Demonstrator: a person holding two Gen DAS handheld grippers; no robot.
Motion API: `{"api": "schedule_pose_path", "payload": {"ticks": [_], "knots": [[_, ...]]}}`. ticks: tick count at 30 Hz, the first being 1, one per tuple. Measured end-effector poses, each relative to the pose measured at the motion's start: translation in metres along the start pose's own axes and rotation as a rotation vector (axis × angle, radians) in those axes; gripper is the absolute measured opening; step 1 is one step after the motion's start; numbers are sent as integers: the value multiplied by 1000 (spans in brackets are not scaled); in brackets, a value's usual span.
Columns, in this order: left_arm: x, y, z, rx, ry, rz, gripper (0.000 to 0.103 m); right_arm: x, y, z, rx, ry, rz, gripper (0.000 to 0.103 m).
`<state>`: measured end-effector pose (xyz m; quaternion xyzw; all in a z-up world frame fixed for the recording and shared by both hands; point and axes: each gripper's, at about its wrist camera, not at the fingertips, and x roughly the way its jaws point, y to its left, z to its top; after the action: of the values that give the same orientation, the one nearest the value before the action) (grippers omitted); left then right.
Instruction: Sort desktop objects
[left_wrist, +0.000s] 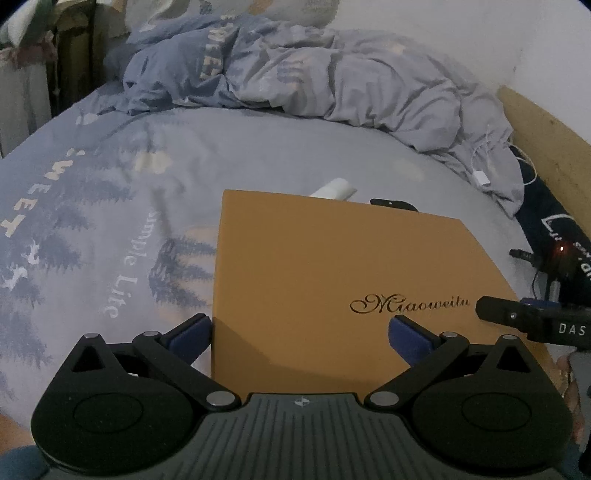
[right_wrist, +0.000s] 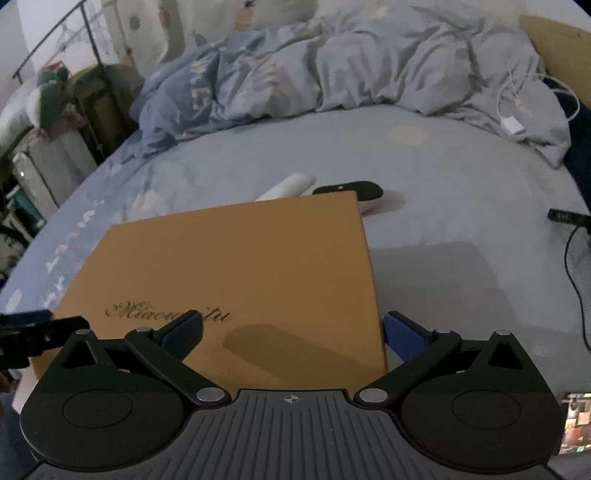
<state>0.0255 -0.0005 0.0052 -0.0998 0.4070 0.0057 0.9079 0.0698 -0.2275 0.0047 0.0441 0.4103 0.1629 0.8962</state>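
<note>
A flat orange-brown box (left_wrist: 332, 266) marked "Miaoweitu" lies on the bed; it also shows in the right wrist view (right_wrist: 236, 273). My left gripper (left_wrist: 299, 332) is open, its fingers straddling the box's near left corner. My right gripper (right_wrist: 291, 330) is open, straddling the box's near right corner. Behind the box lie a white remote-like object (right_wrist: 288, 186) and a black oval object (right_wrist: 351, 190); both peek over the box's far edge in the left wrist view, the white one (left_wrist: 336, 188) and the black one (left_wrist: 393, 204).
A crumpled grey-blue duvet (left_wrist: 314, 74) fills the back of the bed. A white charger cable (left_wrist: 480, 173) lies at the right. A black cable and plug (right_wrist: 569, 221) lie at the right edge. A wooden headboard (left_wrist: 543, 125) borders the bed. A lit phone screen (right_wrist: 576, 424) sits low right.
</note>
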Motion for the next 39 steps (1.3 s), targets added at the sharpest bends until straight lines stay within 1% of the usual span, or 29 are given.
{"api": "schedule_pose_path", "payload": {"ticks": [4,10,16,27,33,37,39], "knots": [[3,-7,-4,49,-10,28,103,4,6,-5,-47,-15,-32,103],[3,-14,-10,88,-23,53,103,4,7,-12,-54,-42,-35,103],[4,-7,-14,44,-24,27,103,5,-9,-21,5,-62,18,103],[3,-8,-25,56,-88,31,103,5,-13,-30,19,-98,31,103],[2,-8,-28,55,-105,28,103,4,-15,-33,36,-111,42,103],[1,-4,-24,35,-101,17,103,4,-16,-27,41,-89,49,103],[1,0,-20,14,-75,2,103,3,-18,-23,41,-62,62,103]]}}
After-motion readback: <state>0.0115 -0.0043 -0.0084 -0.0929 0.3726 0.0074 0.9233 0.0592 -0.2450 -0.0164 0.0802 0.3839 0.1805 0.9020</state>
